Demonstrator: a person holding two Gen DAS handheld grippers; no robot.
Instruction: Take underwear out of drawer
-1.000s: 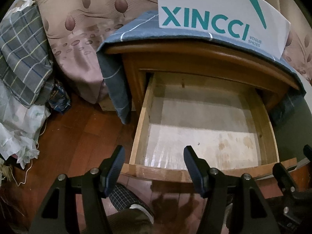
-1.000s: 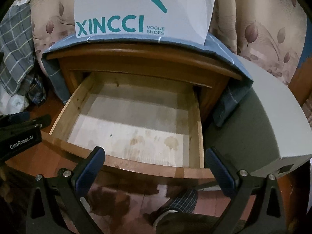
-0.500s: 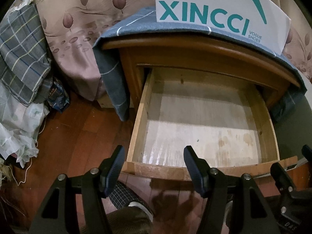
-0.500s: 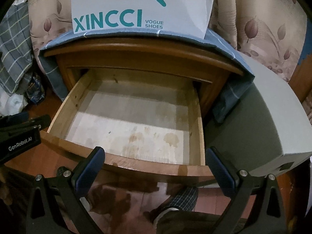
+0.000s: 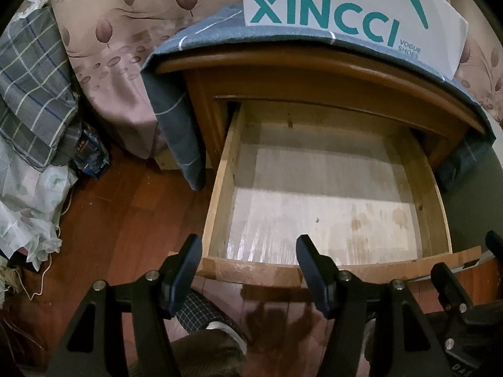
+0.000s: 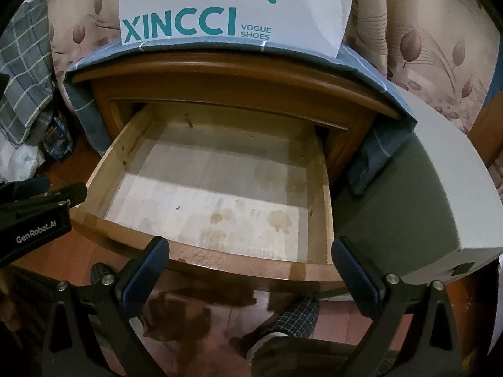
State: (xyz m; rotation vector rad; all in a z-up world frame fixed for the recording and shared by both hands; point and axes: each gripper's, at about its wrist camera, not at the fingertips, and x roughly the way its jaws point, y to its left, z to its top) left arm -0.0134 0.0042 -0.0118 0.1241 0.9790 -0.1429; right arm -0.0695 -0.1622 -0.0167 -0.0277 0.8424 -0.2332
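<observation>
Above the pulled-out drawer [image 5: 330,207] (bare, no underwear visible) our left gripper [image 5: 248,270] and right gripper [image 6: 251,270] hang with fingers apart and empty, so we risk snatching at bare wood.

Wooden drawer [image 5: 327,264] pulled open, stained bottom bare; no underwear seen.

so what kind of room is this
Most likely a bedroom at home. A wooden nightstand stands with its drawer pulled open, leaf-print bedding or curtain fabric hangs behind it, and plaid cloth is heaped on the wood floor. A shoe box sits on top.
</observation>
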